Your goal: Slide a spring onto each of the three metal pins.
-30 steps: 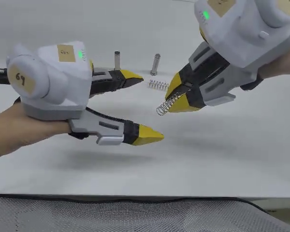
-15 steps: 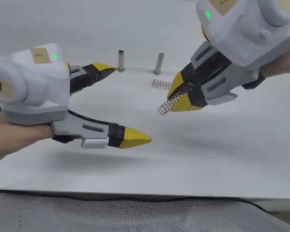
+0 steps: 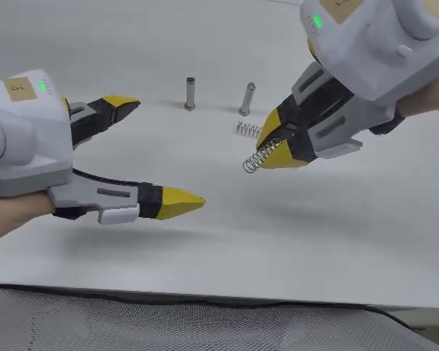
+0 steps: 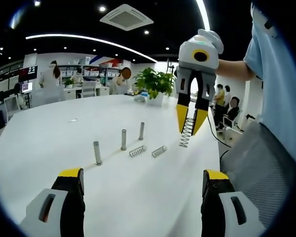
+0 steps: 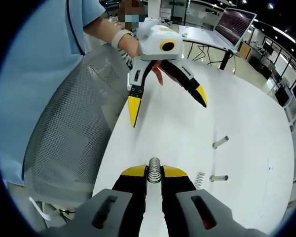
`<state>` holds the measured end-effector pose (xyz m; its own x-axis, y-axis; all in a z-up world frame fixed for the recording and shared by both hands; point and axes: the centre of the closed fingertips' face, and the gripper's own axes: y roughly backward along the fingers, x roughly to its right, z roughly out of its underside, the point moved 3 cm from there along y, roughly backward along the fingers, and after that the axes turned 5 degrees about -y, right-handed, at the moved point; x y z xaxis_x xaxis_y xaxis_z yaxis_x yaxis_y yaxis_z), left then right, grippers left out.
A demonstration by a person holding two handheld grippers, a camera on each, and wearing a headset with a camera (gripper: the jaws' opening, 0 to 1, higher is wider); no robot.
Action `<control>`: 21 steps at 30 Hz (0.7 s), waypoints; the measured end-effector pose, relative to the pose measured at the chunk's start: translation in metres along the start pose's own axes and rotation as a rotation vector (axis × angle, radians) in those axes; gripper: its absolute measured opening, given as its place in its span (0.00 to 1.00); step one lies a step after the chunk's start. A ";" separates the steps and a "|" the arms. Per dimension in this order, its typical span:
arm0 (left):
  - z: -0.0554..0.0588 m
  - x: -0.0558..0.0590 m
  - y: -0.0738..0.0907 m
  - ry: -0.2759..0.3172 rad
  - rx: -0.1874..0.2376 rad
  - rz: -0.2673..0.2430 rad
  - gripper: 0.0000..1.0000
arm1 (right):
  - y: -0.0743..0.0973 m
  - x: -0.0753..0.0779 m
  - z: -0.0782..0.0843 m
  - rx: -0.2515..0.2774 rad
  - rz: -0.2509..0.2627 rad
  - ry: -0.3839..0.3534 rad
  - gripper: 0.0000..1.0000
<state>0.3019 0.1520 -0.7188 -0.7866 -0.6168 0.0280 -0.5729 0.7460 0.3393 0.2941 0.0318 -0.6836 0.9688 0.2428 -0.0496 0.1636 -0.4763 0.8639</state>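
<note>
My right gripper (image 3: 269,150) hangs above the white table (image 3: 314,234), shut on a small spring (image 3: 257,156) that sticks out past its yellow tips; the spring (image 5: 154,168) stands upright between the jaws in the right gripper view. My left gripper (image 3: 161,152) is open with nothing in it, off to the left of the spring. Two metal pins (image 3: 190,93) (image 3: 247,99) stand upright at the back, with a loose spring (image 3: 246,129) lying near them. The left gripper view has three pins (image 4: 97,152) (image 4: 123,139) (image 4: 141,131) in a row and two loose springs (image 4: 137,150) (image 4: 159,150) beside them.
A grey mesh chair back (image 3: 205,325) runs along the table's near edge. Far down the table stands a potted plant (image 4: 155,84). People sit at desks in the background.
My left gripper has drawn back to the left, away from the right gripper, and stays open. The right gripper holds nearly still with the spring in it.
</note>
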 end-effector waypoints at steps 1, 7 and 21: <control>0.001 -0.001 0.001 0.007 -0.002 -0.004 0.98 | 0.000 0.001 0.000 -0.001 0.000 0.001 0.07; 0.002 -0.003 0.003 -0.002 -0.007 -0.016 0.96 | 0.000 0.007 0.000 -0.013 -0.006 0.011 0.07; 0.006 -0.003 0.004 -0.012 -0.016 -0.024 0.93 | 0.002 0.039 -0.009 -0.076 -0.014 0.072 0.07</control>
<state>0.3004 0.1585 -0.7232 -0.7755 -0.6313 0.0085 -0.5878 0.7270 0.3549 0.3305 0.0481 -0.6791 0.9503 0.3100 -0.0284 0.1599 -0.4078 0.8990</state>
